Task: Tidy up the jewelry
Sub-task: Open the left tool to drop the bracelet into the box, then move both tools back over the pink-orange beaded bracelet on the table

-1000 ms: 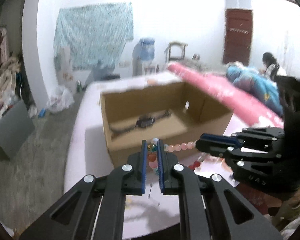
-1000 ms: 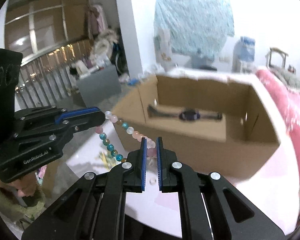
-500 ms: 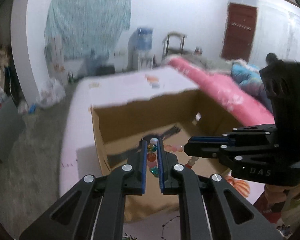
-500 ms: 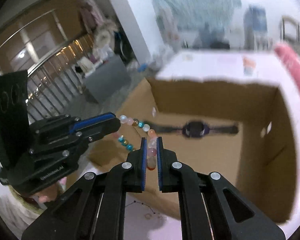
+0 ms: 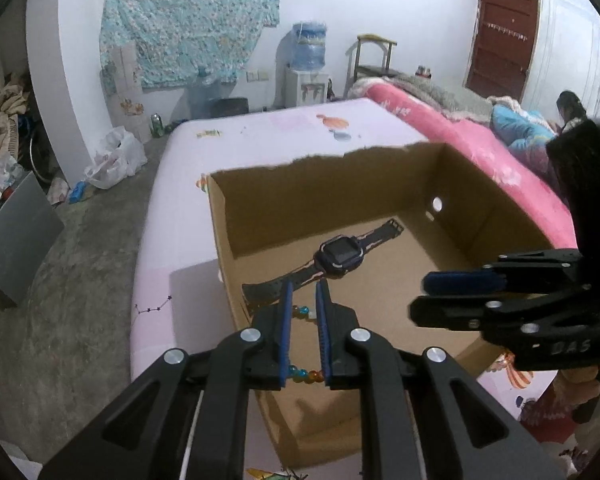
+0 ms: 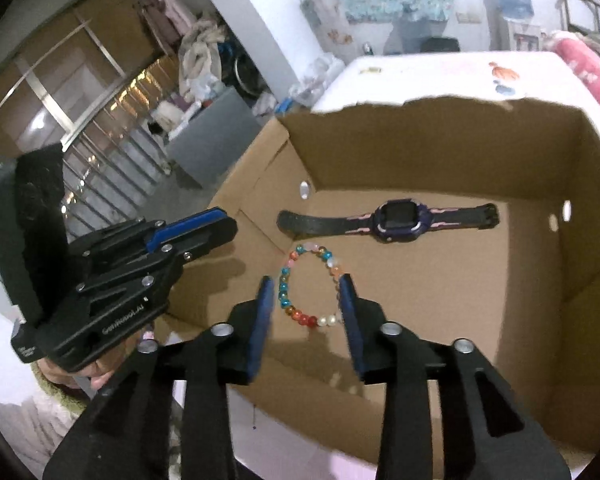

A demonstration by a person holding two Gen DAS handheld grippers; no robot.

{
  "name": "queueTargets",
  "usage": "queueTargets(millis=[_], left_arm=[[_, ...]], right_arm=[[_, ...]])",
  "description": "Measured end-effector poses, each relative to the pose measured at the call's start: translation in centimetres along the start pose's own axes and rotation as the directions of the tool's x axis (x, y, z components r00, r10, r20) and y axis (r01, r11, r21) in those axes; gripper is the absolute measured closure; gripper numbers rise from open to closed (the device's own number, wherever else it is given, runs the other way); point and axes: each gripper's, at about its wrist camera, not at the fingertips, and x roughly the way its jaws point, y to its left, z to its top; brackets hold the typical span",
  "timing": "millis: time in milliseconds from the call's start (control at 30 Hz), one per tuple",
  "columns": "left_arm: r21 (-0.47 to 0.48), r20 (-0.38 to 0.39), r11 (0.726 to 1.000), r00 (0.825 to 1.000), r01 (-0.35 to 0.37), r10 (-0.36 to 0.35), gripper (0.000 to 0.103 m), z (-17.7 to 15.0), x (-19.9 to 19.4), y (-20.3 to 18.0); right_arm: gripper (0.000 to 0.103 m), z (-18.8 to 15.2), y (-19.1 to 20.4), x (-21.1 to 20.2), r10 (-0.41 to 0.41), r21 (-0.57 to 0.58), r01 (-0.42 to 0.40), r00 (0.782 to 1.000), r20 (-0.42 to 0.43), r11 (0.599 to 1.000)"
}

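Since a second ago: both grippers carried over the cardboard box; both sets of jaws have just been opening, and the bead bracelet, pinched before, now lies on the box floor. Right gripper: fingers released, spread either side of the bracelet, apart from it. Left gripper: fingers slightly parted, beads visible in the gap, not gripped. Watch: flat on the box floor, just beyond the bracelet. Box: on a pale pink bed.
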Motion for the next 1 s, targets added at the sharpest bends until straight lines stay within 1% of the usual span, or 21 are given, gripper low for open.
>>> queueTargets(millis=[67,133,167,200,267,300,367,400,433,500,567,633,667,700,767,800,867,900,933,1000], left_arm=[[-0.005,0.025,1.0,1.0,-0.002,0.002,0.083,-0.3,-1.2,-0.2],[-0.009,0.058,1.0,0.998,0.001,0.0,0.08,-0.9,-2.9,-0.3],[-0.008,0.074,1.0,0.997,0.003,-0.002,0.074,-1.2,-3.7,-0.5],[-0.005,0.098,1.0,0.995,-0.002,0.003,0.066,-2.0,-4.9,-0.7],[-0.002,0.121,1.0,0.993,-0.018,0.019,0.056,-3.1,-6.5,-1.0],[-0.002,0.122,1.0,0.992,-0.026,0.026,0.05,-3.5,-7.0,-1.1],[-0.011,0.121,0.999,0.992,-0.042,0.043,0.044,-4.6,-8.0,-1.4],[-0.022,0.116,0.999,0.992,-0.046,0.049,0.039,-5.4,-8.5,-1.5],[-0.034,0.107,0.998,0.993,-0.048,0.051,0.037,-6.2,-8.7,-1.6],[-0.06,0.085,0.997,0.995,-0.048,0.053,0.028,-7.7,-8.7,-1.8],[-0.081,0.045,0.995,0.997,-0.052,0.056,0.023,-9.2,-8.0,-2.0],[-0.098,-0.036,0.993,0.997,-0.072,0.068,0.023,-11.2,-6.2,-2.4],[-0.099,-0.061,0.992,0.995,-0.08,0.075,0.023,-11.7,-5.5,-2.6],[-0.099,-0.101,0.991,0.991,-0.096,0.086,0.023,-12.6,-4.3,-2.8],[-0.085,-0.157,0.987,0.98,-0.133,0.119,0.023,-14.0,-2.7,-3.0],[-0.081,-0.17,0.987,0.977,-0.142,0.127,0.023,-14.3,-2.2,-3.1],[-0.081,-0.189,0.986,0.973,-0.149,0.131,0.022,-15.0,-1.4,-3.1],[-0.09,-0.199,0.985,0.971,-0.15,0.13,0.022,-15.2,-1.0,-3.0],[-0.103,-0.206,0.984,0.971,-0.148,0.124,0.022,-15.4,-0.7,-2.8],[-0.115,-0.221,0.98,0.966,-0.162,0.133,0.02,-15.6,-0.1,-2.5]], right_arm=[[0.055,-0.8,0.2,-1.6,0.0,-0.004,0.001,0.999,0.05,1.0],[0.047,-1.8,0.5,-3.5,-0.004,-0.009,0.005,0.994,0.106,1.0],[0.043,-2.4,0.7,-4.2,-0.003,-0.01,0.004,0.992,0.13,1.0],[0.04,-2.9,0.8,-4.9,-0.004,-0.012,0.006,0.988,0.152,1.0],[0.032,-4.5,1.4,-6.8,-0.009,-0.02,0.013,0.979,0.203,1.0],[0.03,-5.0,1.6,-7.2,-0.013,-0.02,0.017,0.976,0.219,1.0],[0.021,-6.5,2.1,-8.4,-0.022,-0.023,0.028,0.967,0.254,0.999],[0.02,-7.3,2.3,-8.8,-0.033,-0.023,0.04,0.964,0.264,0.999],[0.018,-8.2,2.6,-9.1,-0.055,-0.027,0.065,0.961,0.271,0.998],[0.013,-10.1,3.1,-9.3,-0.105,-0.042,0.12,0.959,0.263,0.992],[0.011,-11.6,3.3,-8.6,-0.152,-0.055,0.169,0.961,0.231,0.984],[0.011,-13.4,3.3,-7.5,-0.212,-0.064,0.226,0.962,0.172,0.972],[0.011,-14.3,3.1,-7.0,-0.239,-0.064,0.251,0.96,0.149,0.966],[0.011,-14.8,2.9,-6.8,-0.255,-0.063,0.265,0.957,0.138,0.962],[0.011,-16.1,2.1,-6.7,-0.322,-0.042,0.328,0.94,0.116,0.944],[0.011,-16.6,1.3,-6.8,-0.367,-0.021,0.371,0.924,0.109,0.928],[0.009,-17.2,0.0,-7.2,-0.427,0.021,0.427,0.899,0.094,0.904],[0.009,-17.4,-0.5,-7.2,-0.442,0.032,0.441,0.893,0.087,0.897],[0.008,-17.5,-1.3,-7.2,-0.468,0.047,0.466,0.881,0.072,0.883],[0.008,-18.2,-2.4,-7.3,-0.503,0.062,0.5,0.863,0.043,0.864]])
